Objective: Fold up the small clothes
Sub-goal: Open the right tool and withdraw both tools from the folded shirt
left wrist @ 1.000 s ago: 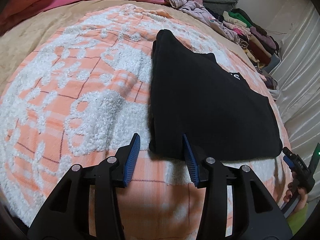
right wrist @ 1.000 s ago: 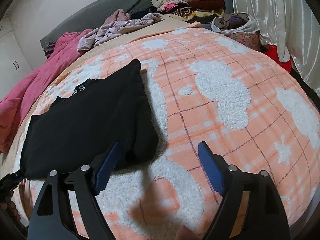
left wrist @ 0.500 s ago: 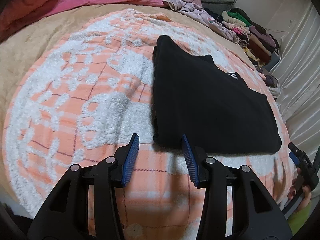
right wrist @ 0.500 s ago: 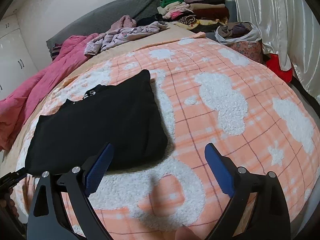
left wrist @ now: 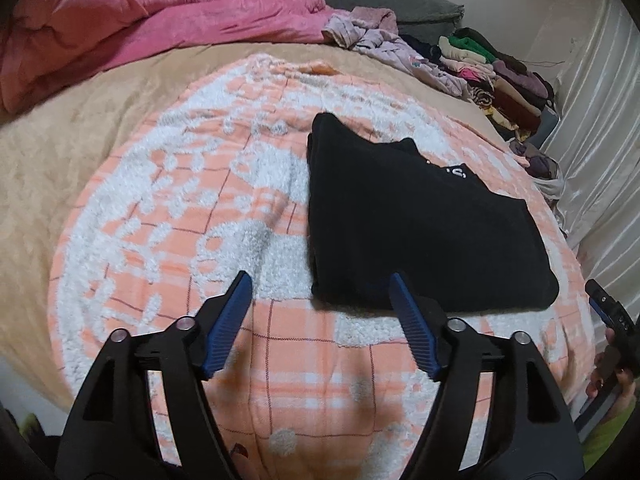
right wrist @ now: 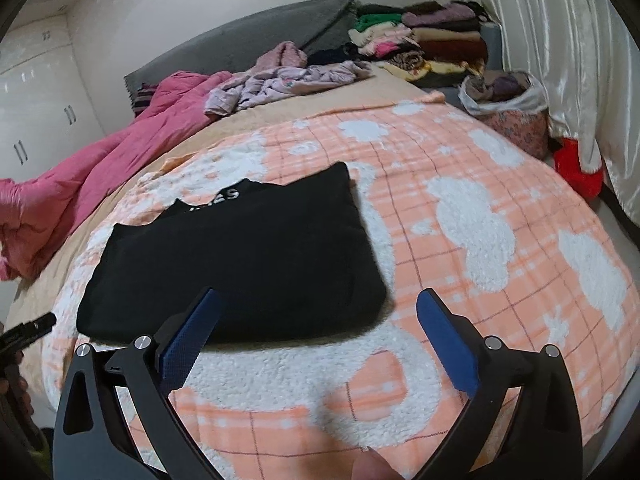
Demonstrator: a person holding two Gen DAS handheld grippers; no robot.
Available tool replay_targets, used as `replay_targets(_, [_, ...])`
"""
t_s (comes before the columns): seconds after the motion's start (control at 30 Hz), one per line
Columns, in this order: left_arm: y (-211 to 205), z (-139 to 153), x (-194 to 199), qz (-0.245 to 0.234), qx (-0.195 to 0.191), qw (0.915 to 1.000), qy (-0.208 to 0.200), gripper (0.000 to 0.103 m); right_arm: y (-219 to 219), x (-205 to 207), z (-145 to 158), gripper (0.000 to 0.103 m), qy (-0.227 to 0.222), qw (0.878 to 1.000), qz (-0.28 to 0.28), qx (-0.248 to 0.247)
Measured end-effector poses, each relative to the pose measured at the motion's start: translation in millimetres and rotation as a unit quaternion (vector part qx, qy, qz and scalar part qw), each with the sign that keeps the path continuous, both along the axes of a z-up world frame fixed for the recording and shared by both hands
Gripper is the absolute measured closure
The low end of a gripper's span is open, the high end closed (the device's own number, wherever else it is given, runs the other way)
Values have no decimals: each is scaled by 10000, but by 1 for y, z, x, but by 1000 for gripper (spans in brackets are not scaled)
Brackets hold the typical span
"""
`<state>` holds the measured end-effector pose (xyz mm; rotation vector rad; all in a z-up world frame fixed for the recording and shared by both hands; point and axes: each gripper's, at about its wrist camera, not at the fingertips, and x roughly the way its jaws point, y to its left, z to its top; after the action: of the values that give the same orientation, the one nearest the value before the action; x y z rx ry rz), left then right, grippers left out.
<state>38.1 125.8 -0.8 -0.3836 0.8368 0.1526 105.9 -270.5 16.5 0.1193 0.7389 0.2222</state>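
Observation:
A black garment with white lettering lies folded flat on the orange-and-white blanket, in the left wrist view point(left wrist: 416, 224) and in the right wrist view point(right wrist: 240, 256). My left gripper point(left wrist: 320, 300) is open and empty, held above the blanket just short of the garment's near left corner. My right gripper point(right wrist: 316, 312) is open and empty, held above the blanket near the garment's near right corner. Neither gripper touches the cloth. The right gripper also shows at the right edge of the left wrist view point(left wrist: 608, 312).
A pink quilt point(left wrist: 132, 28) lies bunched at the far side. Loose lilac clothes point(right wrist: 280, 84) and a stack of folded clothes point(right wrist: 424, 40) sit at the head of the bed. A floral basket point(right wrist: 512, 120) and a red item point(right wrist: 576, 168) stand by the curtain.
Both grippers have pulled back and up from the garment. The left gripper has opened wider. The garment has not moved.

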Motion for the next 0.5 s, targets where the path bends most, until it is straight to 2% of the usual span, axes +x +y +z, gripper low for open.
replay_targets(0.07, [-1, 6, -1, -4, 83, 10000, -54, 36, 5, -3, 4, 5, -40, 9999, 90, -27])
replay_targets(0.17, [-2, 14, -4, 19, 185, 9997, -137, 25, 14, -8, 11, 5, -142, 9996, 221, -92])
replay_targets(0.33, [-3, 27, -7, 50, 398, 9988, -279, 21, 32, -15, 24, 5, -325, 9985, 444, -57])
replay_targets(0.4, [-2, 30, -9, 68, 429, 9986, -318, 14, 40, -17, 27, 5, -365, 9978, 541, -68])
replay_targets(0.5, [0, 33, -11, 94, 457, 9983, -359, 13, 54, -21, 33, 5, -439, 9964, 720, -88])
